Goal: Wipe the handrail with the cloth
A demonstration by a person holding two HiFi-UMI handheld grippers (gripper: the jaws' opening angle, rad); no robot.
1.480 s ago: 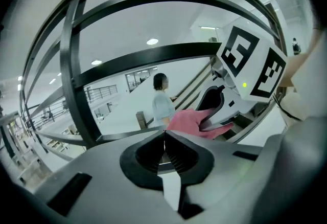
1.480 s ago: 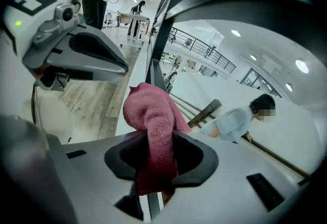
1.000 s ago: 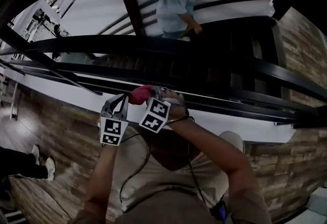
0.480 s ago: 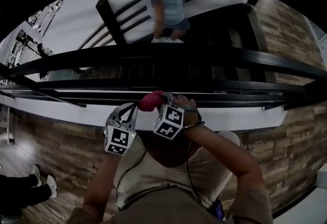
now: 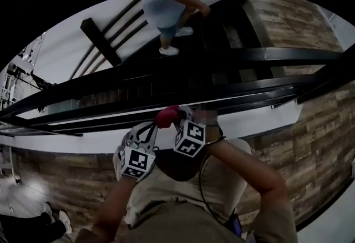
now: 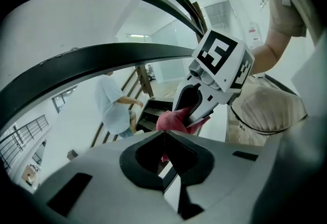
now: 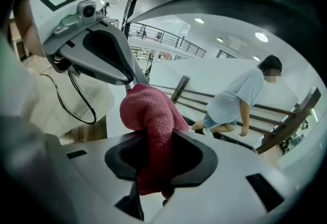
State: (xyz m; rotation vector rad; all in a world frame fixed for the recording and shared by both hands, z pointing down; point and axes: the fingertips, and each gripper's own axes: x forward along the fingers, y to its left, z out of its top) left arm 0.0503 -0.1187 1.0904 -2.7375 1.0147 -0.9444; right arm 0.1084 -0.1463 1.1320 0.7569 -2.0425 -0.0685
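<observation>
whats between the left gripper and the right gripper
The red cloth, clamped by the right gripper, bunched ahead of the left gripper; head view shows it.

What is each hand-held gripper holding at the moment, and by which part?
The right hand-held gripper pinches the cloth by a bunched fold, most of it bulging past the jaws. The left hand-held gripper is shut on nothing.

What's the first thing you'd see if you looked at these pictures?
The red cloth jumps out first: it is bunched up and pinched in the shut jaws of the right gripper, right in the middle of the head view. Just beyond it run the long black handrails. Farther off, a person in a light shirt is on the dark stairs.
</observation>
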